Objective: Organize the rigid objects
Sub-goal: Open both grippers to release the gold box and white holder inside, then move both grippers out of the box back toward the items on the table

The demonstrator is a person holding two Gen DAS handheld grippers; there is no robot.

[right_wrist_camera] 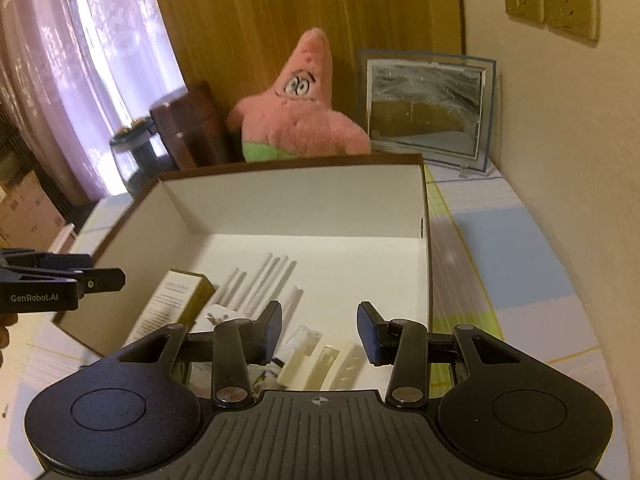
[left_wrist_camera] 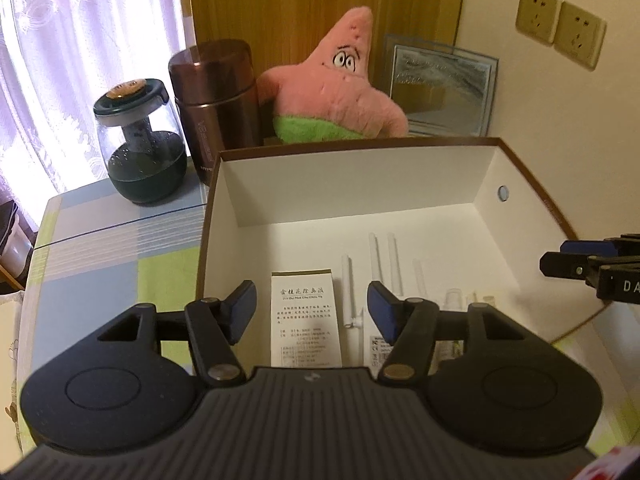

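Hovering over the open box (left_wrist_camera: 532, 204) on the bench (left_wrist_camera: 120, 248), both the left gripper (left_wrist_camera: 312, 308) and the right gripper (right_wrist_camera: 319, 330) stand parted and empty; the carton (left_wrist_camera: 306, 312), white sticks (right_wrist_camera: 264, 276) and small clear pieces (right_wrist_camera: 320, 356) lie inside. Risk: a low pass could clip the box's near wall, shifting it. Gripper bodies hide the nearest contents; small pieces blur.
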